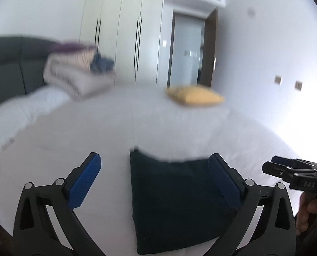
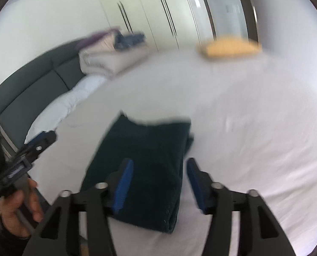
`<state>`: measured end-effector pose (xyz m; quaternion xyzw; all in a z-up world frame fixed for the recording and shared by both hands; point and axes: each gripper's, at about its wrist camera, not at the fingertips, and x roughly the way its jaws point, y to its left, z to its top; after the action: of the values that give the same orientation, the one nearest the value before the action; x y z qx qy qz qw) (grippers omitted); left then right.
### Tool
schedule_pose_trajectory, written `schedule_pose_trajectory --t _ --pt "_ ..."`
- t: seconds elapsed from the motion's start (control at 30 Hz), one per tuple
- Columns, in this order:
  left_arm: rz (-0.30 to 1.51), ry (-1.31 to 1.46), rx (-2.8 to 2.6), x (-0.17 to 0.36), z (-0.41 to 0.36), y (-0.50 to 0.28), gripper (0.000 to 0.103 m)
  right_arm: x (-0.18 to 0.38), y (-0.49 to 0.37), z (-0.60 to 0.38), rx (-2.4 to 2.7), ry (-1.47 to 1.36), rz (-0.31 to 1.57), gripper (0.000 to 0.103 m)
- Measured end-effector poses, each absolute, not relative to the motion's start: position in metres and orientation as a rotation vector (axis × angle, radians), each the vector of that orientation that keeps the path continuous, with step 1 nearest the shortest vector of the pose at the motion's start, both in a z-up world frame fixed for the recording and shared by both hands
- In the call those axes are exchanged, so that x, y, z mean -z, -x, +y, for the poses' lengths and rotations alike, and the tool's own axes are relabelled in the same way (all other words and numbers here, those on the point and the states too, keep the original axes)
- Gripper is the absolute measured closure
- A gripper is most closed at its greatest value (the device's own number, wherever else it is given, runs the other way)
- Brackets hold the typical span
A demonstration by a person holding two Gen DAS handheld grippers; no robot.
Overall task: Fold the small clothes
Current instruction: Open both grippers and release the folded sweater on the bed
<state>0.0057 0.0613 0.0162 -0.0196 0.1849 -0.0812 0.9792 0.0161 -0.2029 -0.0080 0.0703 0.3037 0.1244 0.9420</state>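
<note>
Now the folded dark garment (image 1: 179,202) lies flat on the white bed (image 1: 94,128)
My left gripper (image 1: 156,181) and right gripper (image 2: 160,183) both gape above it, holding nothing

Black grippers (image 1: 154,175) (blue pads (image 1: 85,181))

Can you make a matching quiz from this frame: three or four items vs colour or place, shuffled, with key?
Column 1:
1. folded garment
2. cushion
3. headboard
4. stack of bedding

Column 2:
A. yellow, at the far edge of the bed
B. dark grey, along the left side
C. dark, flat on the white sheet in front of both sets of jaws
D. pale, with purple and blue cloth on top

Pairs: 1-C, 2-A, 3-B, 4-D
</note>
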Motion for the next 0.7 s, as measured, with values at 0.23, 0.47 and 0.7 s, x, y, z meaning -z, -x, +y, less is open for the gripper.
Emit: schedule_pose_trajectory --t 0.23,0.47,0.7 --pt "0.224 -0.030 0.074 -0.079 0.054 0.056 0.000 -0.061 0.043 -0.192 -0.191 -0.049 0.262 0.000" --pt "0.218 -0.052 0.050 -0.104 0.049 0.089 0.000 -0.099 0.072 -0.191 -0.126 -0.061 0.194 0.000" --pt "0.328 -0.055 0.038 -0.092 0.046 0.104 0.000 -0.104 0.085 -0.187 -0.171 -0.124 0.221 0.000"
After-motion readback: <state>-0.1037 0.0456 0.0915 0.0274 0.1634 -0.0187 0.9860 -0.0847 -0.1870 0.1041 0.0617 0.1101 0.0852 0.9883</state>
